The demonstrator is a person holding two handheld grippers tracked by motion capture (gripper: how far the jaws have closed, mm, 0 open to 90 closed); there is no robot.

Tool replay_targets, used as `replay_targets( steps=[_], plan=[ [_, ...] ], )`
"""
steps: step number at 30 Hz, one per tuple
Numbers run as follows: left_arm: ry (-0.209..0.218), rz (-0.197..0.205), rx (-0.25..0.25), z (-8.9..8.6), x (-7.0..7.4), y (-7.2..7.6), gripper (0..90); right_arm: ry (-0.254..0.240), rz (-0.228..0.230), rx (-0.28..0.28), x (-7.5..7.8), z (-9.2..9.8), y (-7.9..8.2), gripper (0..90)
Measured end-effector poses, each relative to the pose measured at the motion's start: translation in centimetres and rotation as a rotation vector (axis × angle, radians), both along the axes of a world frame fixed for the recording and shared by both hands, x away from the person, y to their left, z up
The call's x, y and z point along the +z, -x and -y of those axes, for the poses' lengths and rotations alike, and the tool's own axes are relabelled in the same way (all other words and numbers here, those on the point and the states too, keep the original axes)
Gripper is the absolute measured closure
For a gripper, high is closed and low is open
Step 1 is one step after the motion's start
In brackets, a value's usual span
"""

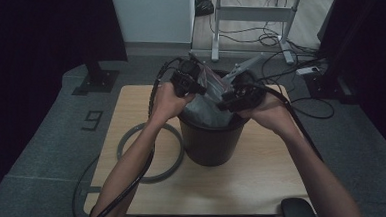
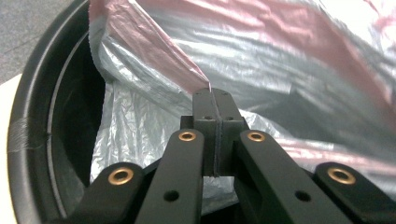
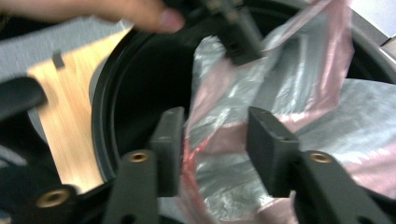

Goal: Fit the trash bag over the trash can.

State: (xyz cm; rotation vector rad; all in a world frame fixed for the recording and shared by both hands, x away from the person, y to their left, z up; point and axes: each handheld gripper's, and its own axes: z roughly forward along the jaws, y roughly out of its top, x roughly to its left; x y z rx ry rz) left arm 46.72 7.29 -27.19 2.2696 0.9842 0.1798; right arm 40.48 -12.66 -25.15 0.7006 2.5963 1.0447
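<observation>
- Two grippers work over one black bin (image 1: pixel 210 139) that stands on the wooden table (image 1: pixel 257 177), with a thin, pink-tinted plastic bag (image 1: pixel 208 107) bunched in its mouth.
- In the high view the left gripper (image 1: pixel 188 80) sits above the bin's left-hand rim and the right gripper (image 1: pixel 241 96) above its right-hand rim, each held in a hand, with the bag rising between them.
- In the left gripper view the left gripper (image 2: pixel 214 100) has its jaws pressed tight together, pads meeting with no gap, and a fold of the plastic bag (image 2: pixel 261 60) is pinched between the tips.
- From that pinch the film spreads up and away from the jaws, while the bin's dark rim (image 2: pixel 28 140) curves down the left side of that view, just beside the bag's hanging edge.
- In the right gripper view the right gripper (image 3: pixel 215 135) has its jaws apart; a crumpled pink-and-clear part of the bag (image 3: pixel 224 126) lies in the gap between the two pads.
- That film comes close to the left pad, yet the pads do not press on it, so this claw is not gripping.
- Farther off in the right gripper view, the other gripper (image 3: pixel 238 39) holds the bag's upper edge, with a fingertip (image 3: pixel 163 18) just beside it.
- A grey ring (image 1: pixel 151 154) lies flat on the table to the left of the bin, near it but apart from both claws.
- Below the right jaws the bag continues down into the bin's dark inside (image 3: pixel 144 84), and the table's wood (image 3: pixel 74 112) shows beyond the rim.
</observation>
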Motion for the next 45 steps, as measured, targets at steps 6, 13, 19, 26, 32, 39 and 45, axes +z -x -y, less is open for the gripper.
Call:
replay_targets(
  steps=[6,13,19,26,32,39,45],
  plan=[
    [0.002,0.015,-0.016,-0.2,0.1,0.8,90.0,-0.041,0.006,-0.124,1.4,1.1,-1.7,42.0],
    [0.020,0.039,-0.029,-0.2,0.3,1.6,90.0,-0.018,-0.022,-0.214,1.2,1.2,-3.4,33.6],
    [0.037,0.087,-0.024,-0.7,1.0,2.1,90.0,0.056,-0.110,-0.198,-0.7,0.4,-3.8,59.6],
    [0.052,0.145,0.008,-2.3,1.9,2.4,90.0,0.070,-0.087,-0.151,-0.4,0.9,-3.6,89.1],
    [0.011,0.183,0.058,-4.2,2.5,2.3,90.0,0.079,-0.031,-0.236,0.4,3.0,-4.2,89.2],
    [-0.058,0.196,0.152,-6.8,2.1,1.0,90.0,0.074,-0.004,-0.327,0.5,5.6,-5.0,89.1],
    [0.007,0.188,0.142,-8.0,2.0,1.0,90.0,0.003,-0.013,-0.300,0.7,6.3,-5.0,85.7]
  ],
)
